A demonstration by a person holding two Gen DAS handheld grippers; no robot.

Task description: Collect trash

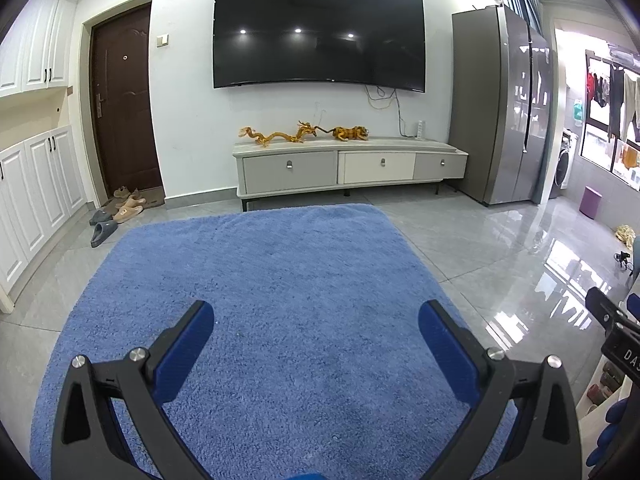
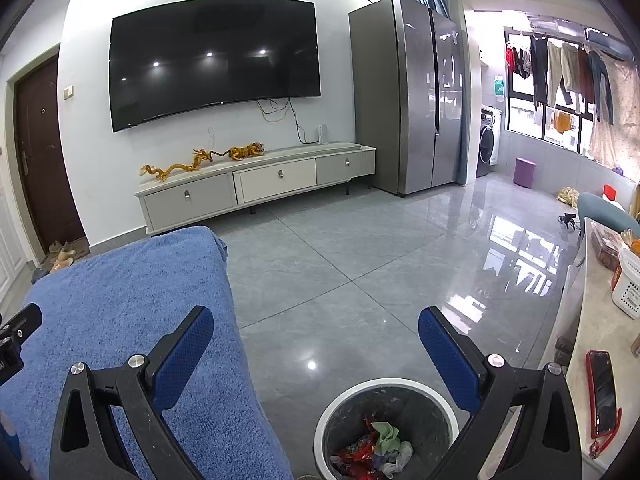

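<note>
A grey trash bin (image 2: 340,412) with a white rim stands on the floor tiles below my right gripper (image 2: 316,330). Inside it lie crumpled wrappers (image 2: 374,446), red, green and white. My right gripper is open and holds nothing. In the left wrist view my left gripper (image 1: 316,326) hangs open over a blue fluffy cloth (image 1: 280,272) that covers a raised surface, with nothing between its fingers. No loose trash shows on the blue cloth (image 2: 120,312). The tip of the right gripper (image 1: 612,320) shows at the right edge of the left wrist view.
A TV stand (image 2: 260,184) with toy animals sits under a wall TV (image 2: 216,60). A tall fridge (image 2: 412,92) stands to the right. A counter (image 2: 576,368) at right carries a red phone (image 2: 602,392) and a white basket (image 2: 630,288). Slippers (image 1: 116,212) lie by the door.
</note>
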